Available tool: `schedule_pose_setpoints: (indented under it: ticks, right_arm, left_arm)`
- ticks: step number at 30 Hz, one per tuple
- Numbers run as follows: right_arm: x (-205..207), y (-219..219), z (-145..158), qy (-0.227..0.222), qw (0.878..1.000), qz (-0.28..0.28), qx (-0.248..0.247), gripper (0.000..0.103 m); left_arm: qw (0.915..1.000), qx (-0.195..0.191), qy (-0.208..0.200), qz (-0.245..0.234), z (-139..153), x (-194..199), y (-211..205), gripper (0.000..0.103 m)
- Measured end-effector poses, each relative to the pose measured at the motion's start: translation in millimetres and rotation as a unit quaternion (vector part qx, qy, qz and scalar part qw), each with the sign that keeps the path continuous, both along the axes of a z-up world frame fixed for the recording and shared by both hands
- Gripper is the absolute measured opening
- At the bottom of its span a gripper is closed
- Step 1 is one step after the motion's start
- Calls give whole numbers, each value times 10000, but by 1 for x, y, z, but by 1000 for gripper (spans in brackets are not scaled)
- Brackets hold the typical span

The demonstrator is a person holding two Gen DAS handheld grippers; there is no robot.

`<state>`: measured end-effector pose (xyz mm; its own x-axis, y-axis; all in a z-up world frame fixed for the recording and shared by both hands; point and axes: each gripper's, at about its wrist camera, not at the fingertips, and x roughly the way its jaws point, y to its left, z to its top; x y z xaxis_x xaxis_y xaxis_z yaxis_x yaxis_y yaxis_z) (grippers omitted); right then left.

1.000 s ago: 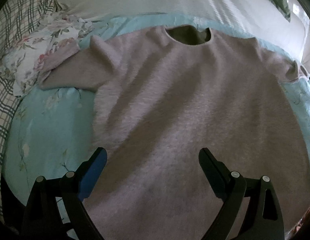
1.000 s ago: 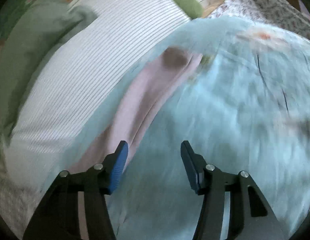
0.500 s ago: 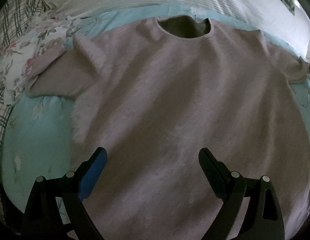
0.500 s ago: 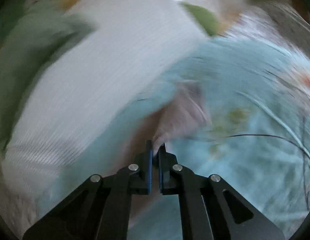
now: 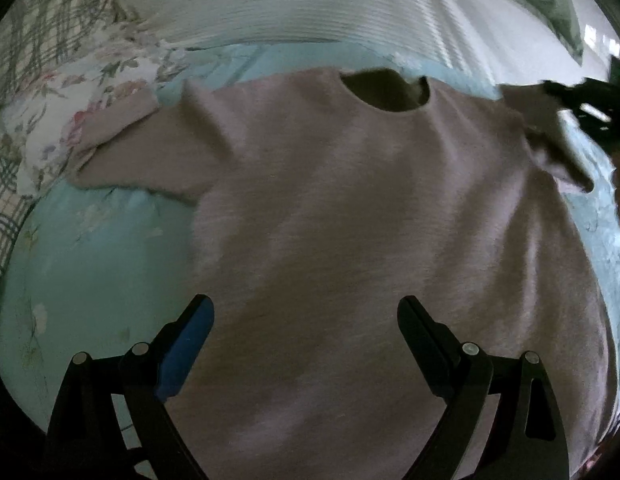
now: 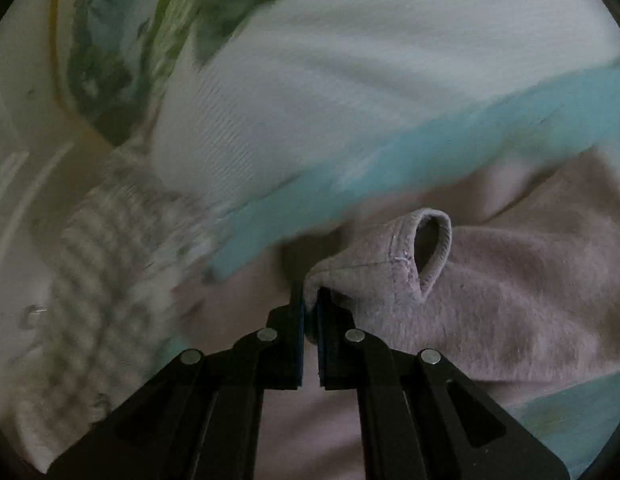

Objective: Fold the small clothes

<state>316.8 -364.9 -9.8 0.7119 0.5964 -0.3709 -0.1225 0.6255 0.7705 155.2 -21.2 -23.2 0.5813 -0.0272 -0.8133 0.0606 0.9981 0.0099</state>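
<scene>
The left gripper [image 5: 304, 316] hovers above the lower half of the sweater [image 5: 370, 220], its jaws spread wide. The right gripper [image 6: 310, 300] is clamped on the sweater's sleeve cuff [image 6: 426, 256], jaws nearly touching.

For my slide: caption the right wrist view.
Right gripper shut on the pink sweater's sleeve, lifting it above the body.

Right tongs [image 6: 310, 304] pinch the pink sweater's sleeve [image 6: 410, 264] above the bedsheet [image 6: 430, 144].
</scene>
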Motion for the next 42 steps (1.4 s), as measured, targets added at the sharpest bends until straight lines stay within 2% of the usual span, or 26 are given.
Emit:
schedule_pose_setpoints:
  ticks: [3,7,11,13,16,17,19,21,25,30,31,32,33,34,37,39,42]
  right_arm:
    - [19,80,-15,123,9976,549,399,6]
    - [40,157,-27,206,9912,1060,763,6]
    - [57,205,-36,185,9834,1452,1070,6]
    - [59,218,-38,139,9814,1633,1004,8]
    - [66,239,-46,498,9823,1752,437,13]
    - [67,237,-51,608,9822,1729,419,16]
    - [64,224,-60,780,9823,1612,557,45]
    - [59,210,-62,777,9844,1439,653,57]
    - [43,171,-59,740,9878,1053,881,58]
    - [-1,122,-45,569,9934,350,936,58]
    - [-10,113,-44,544,9938,249,935,58]
    - [-21,102,-43,536,9944,120,898,58]
    - [-27,98,-42,533,9948,52,865,58]
    - [-35,90,-41,525,9954,-46,804,58]
    - [-56,66,-39,481,9966,-425,513,60]
    - [-61,53,-40,496,9962,-605,379,60]
    - [-62,29,-40,564,9939,-922,204,60]
  left_arm:
    - [9998,-179,-64,83,3,-1,18,94]
    - [9988,-450,-169,104,6,-1,36,94]
    - [9971,-733,-199,76,4,5,48,94]
    - [9963,-826,-222,73,2,12,53,94]
    - [9957,-886,-278,69,-1,23,55,94]
    - [9956,-892,-255,90,-3,32,56,94]
    - [9952,-949,-238,68,-6,44,56,94]
    - [9954,-941,-180,89,-11,61,55,94]
    - [9947,-1024,-24,13,-19,106,46,94]
    - [9969,-779,-20,73,-25,149,35,93]
    - [9974,-712,-83,55,-25,159,33,89]
    - [9979,-630,-105,111,-25,165,35,75]
    - [9982,-535,-95,255,-25,172,40,68]
    - [9970,-662,-54,408,-26,176,50,65]
    - [9905,-1290,-18,478,-29,173,74,66]
    - [9914,-1248,-22,389,-32,171,73,65]
    - [9928,-1192,-75,106,-31,170,65,54]
